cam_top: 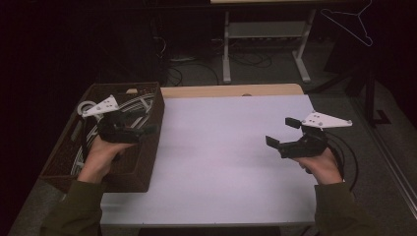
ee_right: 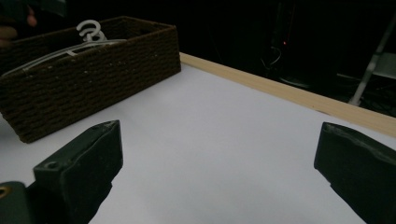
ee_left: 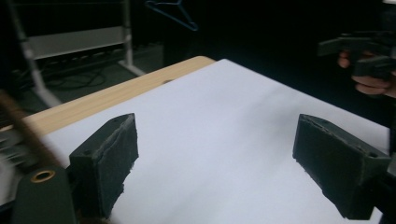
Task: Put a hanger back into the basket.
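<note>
A brown woven basket (cam_top: 145, 169) stands on the left side of the table and holds several white clothes hangers (cam_top: 134, 105). My left gripper (cam_top: 146, 124) hovers over the basket, its jaws wide apart and empty (ee_left: 215, 140), pointing across the white tabletop (cam_top: 221, 157). My right gripper (cam_top: 282, 132) is held above the table's right side, also open with nothing between its jaws (ee_right: 222, 135). It faces the basket (ee_right: 93, 79), where a white hanger hook (ee_right: 88, 29) sticks up. In the left gripper view the right gripper (ee_left: 362, 49) appears far off at the upper right.
A strip of bare wood (cam_top: 231, 90) runs along the table's far edge. Behind the table stands a white metal desk frame (cam_top: 226, 49) with cables on the floor. A wire hanger (cam_top: 351, 24) hangs at the back right.
</note>
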Demonstrator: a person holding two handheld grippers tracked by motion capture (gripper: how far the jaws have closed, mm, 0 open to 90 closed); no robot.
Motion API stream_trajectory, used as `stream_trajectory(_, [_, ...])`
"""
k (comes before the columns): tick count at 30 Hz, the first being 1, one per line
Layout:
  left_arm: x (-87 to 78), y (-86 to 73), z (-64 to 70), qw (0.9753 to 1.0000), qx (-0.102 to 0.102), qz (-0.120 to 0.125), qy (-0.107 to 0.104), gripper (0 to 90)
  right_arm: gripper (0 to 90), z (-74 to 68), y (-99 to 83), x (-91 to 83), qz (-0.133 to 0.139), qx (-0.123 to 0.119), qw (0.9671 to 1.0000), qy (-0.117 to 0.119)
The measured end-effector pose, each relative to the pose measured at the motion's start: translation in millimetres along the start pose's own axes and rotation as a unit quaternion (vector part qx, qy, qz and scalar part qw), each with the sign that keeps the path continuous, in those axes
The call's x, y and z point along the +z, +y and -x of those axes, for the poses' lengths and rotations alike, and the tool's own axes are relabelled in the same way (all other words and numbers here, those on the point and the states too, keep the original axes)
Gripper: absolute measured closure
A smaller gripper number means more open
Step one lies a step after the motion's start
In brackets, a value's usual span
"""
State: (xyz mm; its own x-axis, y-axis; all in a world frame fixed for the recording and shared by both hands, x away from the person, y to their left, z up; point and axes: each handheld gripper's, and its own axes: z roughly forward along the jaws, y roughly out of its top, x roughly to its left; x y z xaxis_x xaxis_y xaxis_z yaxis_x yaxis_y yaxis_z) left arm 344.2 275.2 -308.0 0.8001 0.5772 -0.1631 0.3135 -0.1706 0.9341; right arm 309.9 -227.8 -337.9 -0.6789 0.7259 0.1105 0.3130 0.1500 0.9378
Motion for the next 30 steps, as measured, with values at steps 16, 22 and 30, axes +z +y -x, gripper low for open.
stream_trajectory(16, [26.4,-11.6,27.7,0.9987,0.013,0.018,-0.046,4.7,0.1,-4.8,5.8,-9.9,0.039,0.006,0.9991,0.015])
stream_trajectory(22, [26.6,-14.9,30.0,0.9982,0.02,0.03,-0.049,4.4,0.1,-5.2,7.3,-11.6,0.047,0.005,0.9987,0.018])
stream_trajectory(30, [27.6,-16.6,30.5,0.9979,0.02,0.031,-0.052,4.5,0.1,-7.4,9.0,-11.8,0.049,0.001,0.9985,0.023])
